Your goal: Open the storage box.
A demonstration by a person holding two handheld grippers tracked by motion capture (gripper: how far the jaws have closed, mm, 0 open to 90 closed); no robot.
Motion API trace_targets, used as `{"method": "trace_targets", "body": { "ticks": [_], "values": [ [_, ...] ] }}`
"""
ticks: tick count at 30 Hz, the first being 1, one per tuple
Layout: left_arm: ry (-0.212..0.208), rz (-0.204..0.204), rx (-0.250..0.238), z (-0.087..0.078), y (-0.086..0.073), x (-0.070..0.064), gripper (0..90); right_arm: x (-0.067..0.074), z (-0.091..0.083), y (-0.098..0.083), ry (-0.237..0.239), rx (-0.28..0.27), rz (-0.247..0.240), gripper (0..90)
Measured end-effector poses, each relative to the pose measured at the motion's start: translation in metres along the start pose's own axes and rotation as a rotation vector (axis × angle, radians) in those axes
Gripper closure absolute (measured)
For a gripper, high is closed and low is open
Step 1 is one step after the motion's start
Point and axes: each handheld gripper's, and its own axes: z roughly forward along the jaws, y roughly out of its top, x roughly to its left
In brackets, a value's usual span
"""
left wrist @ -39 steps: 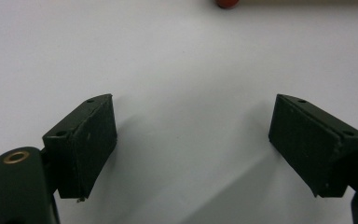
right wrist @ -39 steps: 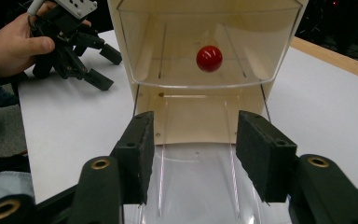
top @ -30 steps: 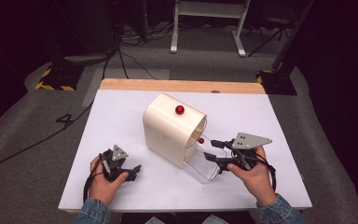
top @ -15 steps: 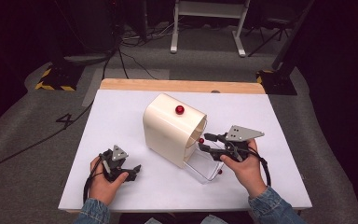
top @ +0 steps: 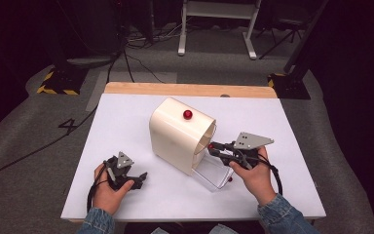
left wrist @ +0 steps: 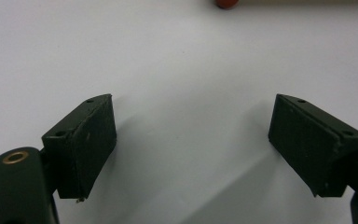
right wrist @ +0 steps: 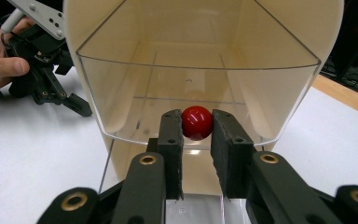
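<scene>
1. The left tongs (top: 139, 178) are rested on the white bench (top: 121, 122), spread wide and empty, well apart from the cream bread-bin-shaped box (top: 180, 132).
2. A red knob (right wrist: 197, 122) on the box's clear flap (right wrist: 198, 105) is pinched by the right tongs (right wrist: 196, 140), directly ahead of them at the box's open mouth.
3. The flap's hinge is not made out; a second red knob (top: 188, 114) is seen on top.
</scene>
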Motion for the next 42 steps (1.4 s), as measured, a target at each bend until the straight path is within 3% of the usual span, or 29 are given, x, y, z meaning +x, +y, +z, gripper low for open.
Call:
{"method": "trace_targets", "body": {
  "ticks": [13,30,42],
  "values": [
    [0.001,-0.002,-0.002,0.000,0.000,0.000,15.2,0.008,-0.032,0.000,-0.019,-0.016,-0.017,74.3],
    [-0.001,-0.001,0.000,0.000,0.000,0.000,15.2,0.015,-0.076,-0.025,-0.031,-0.030,0.013,74.3],
    [0.000,-0.001,0.000,0.000,0.000,0.000,15.2,0.013,-0.075,-0.043,-0.025,-0.011,0.060,73.3]
  ]
}}
